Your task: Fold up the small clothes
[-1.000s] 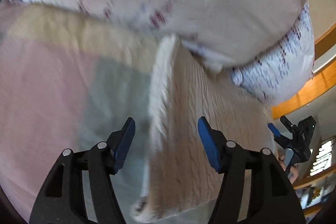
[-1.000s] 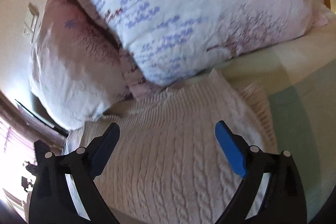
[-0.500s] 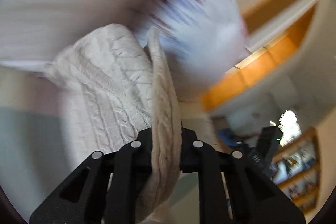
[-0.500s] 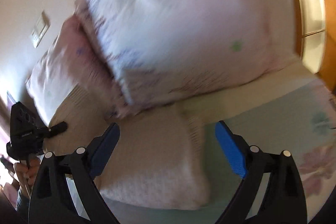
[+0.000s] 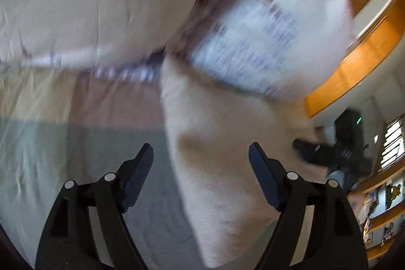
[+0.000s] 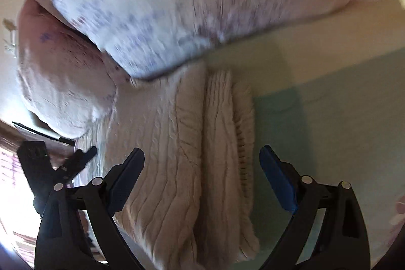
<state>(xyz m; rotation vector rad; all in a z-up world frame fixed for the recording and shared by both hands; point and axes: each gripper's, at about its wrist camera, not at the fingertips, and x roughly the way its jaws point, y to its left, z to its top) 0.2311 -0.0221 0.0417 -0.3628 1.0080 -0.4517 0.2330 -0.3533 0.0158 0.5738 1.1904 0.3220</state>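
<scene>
A cream cable-knit sweater [image 6: 192,156] lies folded on the bed below the pillows; it also shows, blurred, in the left wrist view [image 5: 222,156]. My left gripper [image 5: 201,173] is open and empty, its fingers on either side of the sweater's near edge. My right gripper [image 6: 202,173] is open and empty, just above the folded sweater. The left gripper also appears at the left edge of the right wrist view [image 6: 83,156], and the right gripper at the right of the left wrist view [image 5: 303,146].
Two floral pillows [image 6: 177,4] [image 6: 60,72] lie just behind the sweater. The bedsheet [image 6: 329,118] has pale green, cream and pink patches. A wooden headboard [image 5: 354,62] and shelves [image 5: 384,214] stand at the right in the left wrist view.
My left gripper was shut on a sweater fold half a second ago; it has let go and now stands open. The sweater lies folded over. The right gripper stayed open and moved closer over the sweater.
</scene>
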